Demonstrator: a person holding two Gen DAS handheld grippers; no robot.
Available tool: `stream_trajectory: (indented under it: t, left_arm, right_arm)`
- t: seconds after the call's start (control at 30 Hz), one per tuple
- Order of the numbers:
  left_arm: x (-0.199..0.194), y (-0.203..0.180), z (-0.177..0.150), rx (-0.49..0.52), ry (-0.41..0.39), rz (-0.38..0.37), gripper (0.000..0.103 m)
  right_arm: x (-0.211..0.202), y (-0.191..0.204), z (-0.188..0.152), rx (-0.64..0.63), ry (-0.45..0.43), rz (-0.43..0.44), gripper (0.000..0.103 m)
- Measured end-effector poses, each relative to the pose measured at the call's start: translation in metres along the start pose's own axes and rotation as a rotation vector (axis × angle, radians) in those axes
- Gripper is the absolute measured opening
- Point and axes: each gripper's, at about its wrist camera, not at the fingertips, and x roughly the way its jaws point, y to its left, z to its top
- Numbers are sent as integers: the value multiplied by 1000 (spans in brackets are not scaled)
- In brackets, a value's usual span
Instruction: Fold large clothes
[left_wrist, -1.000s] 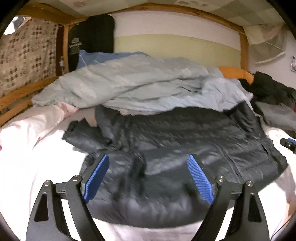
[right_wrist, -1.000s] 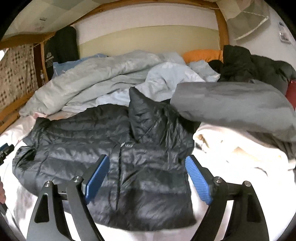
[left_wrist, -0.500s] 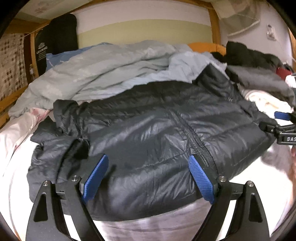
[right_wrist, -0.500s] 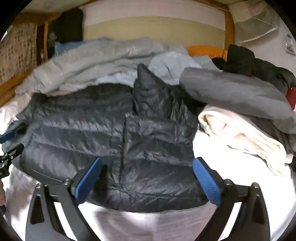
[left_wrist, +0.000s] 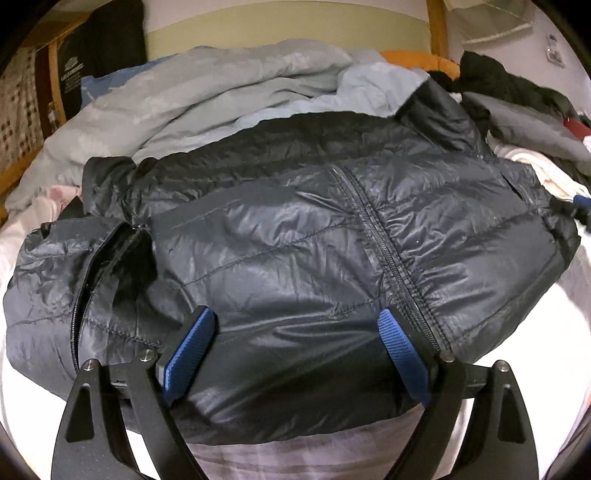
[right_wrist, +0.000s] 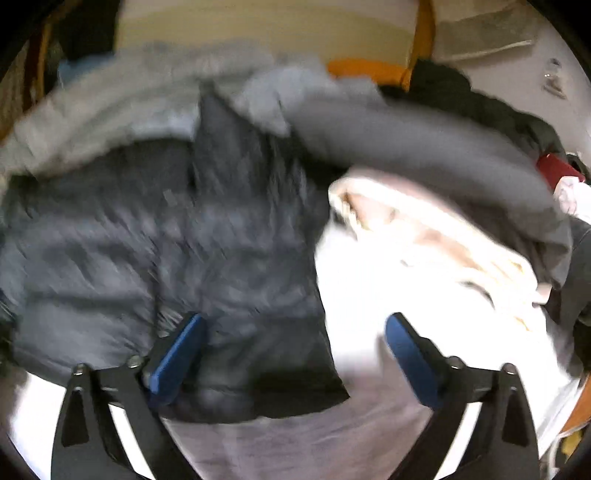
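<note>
While both claws gape, the jacket (left_wrist: 295, 258) lies under the left claw (left_wrist: 295, 354).

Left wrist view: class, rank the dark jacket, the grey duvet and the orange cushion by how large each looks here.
1. Dark jacket, though it lies nearest the camera, which enlarges it.
2. Grey duvet.
3. Orange cushion, mostly hidden behind the bedding.
</note>
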Motion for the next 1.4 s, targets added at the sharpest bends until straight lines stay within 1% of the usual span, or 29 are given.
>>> stream_trajectory:
  t: [0.03,0.07,0.1,0.13,0.17,0.2,0.23,0.27,0.3,0.33,0.37,0.43,0.5,0.57,0.63,0.73,0.8,0.87,0.97,1.0,1.1,1.17,1.23,1.27,1.3,1.33,1.37,1.4]
  left_arm:
    - [-5,1,0,-13,-18,8,89]
    - [-14,2,-2,-29,-57,20,85]
    - [-25,3,-3,-40,-96,16,81]
    - [-37,3,-3,-49,-135,-23,79]
    - [-47,1,-3,-54,-165,-82,65]
    - [-54,-1,-2,-52,-181,-140,37]
    - [-56,-4,-1,-44,-176,-192,24]
    - [-54,-6,-1,-42,-154,-231,8]
    - [-50,-7,-1,-49,-133,-257,2]
    - [-42,-7,-3,-72,-111,-280,1]
    - [-34,-5,-5,-95,-88,-292,1]
    - [-13,0,-11,-146,-1,-336,1]
    - [0,9,-10,-206,51,-377,1]
    - [5,18,-11,-260,75,-420,3]
    - [7,19,-14,-275,89,-428,2]
    - [4,15,-16,-258,83,-402,2]
    - [3,12,-16,-248,85,-390,2]
    - [3,11,-15,-247,88,-389,2]
    - [3,12,-14,-258,93,-394,2]
    - [2,12,-16,-260,93,-395,2]
    - [-2,10,-19,-250,89,-386,2]
    - [-5,8,-20,-240,80,-377,2]
    - [-14,11,-21,-236,54,-377,2]
    - [-21,14,-19,-237,40,-376,4]
    - [-33,21,-20,-238,24,-368,9]
    - [-47,29,-17,-241,-10,-359,13]
    - [-64,40,-15,-249,-57,-343,22]
    - [-83,54,-11,-264,-117,-312,35]
  right_arm:
    - [-9,5,6,8,-22,55,90]
    - [-14,9,11,5,-25,96,88]
    - [-19,19,19,-8,-12,168,82]
    - [-21,30,27,-20,15,231,77]
    - [-21,37,31,-23,29,267,74]
    - [-19,50,39,-20,63,344,63]
    - [-14,61,46,-15,99,406,51]
    - [-9,72,51,-2,138,465,46]
    - [-4,82,55,9,173,510,39]
    - [6,98,60,13,223,559,36]
    - [15,112,64,5,263,576,35]
    - [34,141,65,-19,336,611,32]
    - [51,164,64,-37,389,606,32]
    - [72,188,60,-78,428,570,32]
    - [89,201,53,-104,440,485,30]
    - [107,204,49,-70,457,476,29]
    - [115,206,53,-35,437,470,29]
    - [126,211,61,-35,414,438,29]
    - [148,215,66,-3,462,437,29]
    - [150,215,66,5,466,434,29]
    - [146,214,65,-26,433,412,29]
    - [134,212,66,-51,401,400,29]
    - [114,197,67,-33,364,429,29]
    - [96,184,67,-15,323,455,29]
    - [79,170,67,-6,277,462,29]
    - [60,158,65,-1,225,454,29]
    - [41,141,61,4,167,438,31]
    - [24,123,56,11,118,419,37]
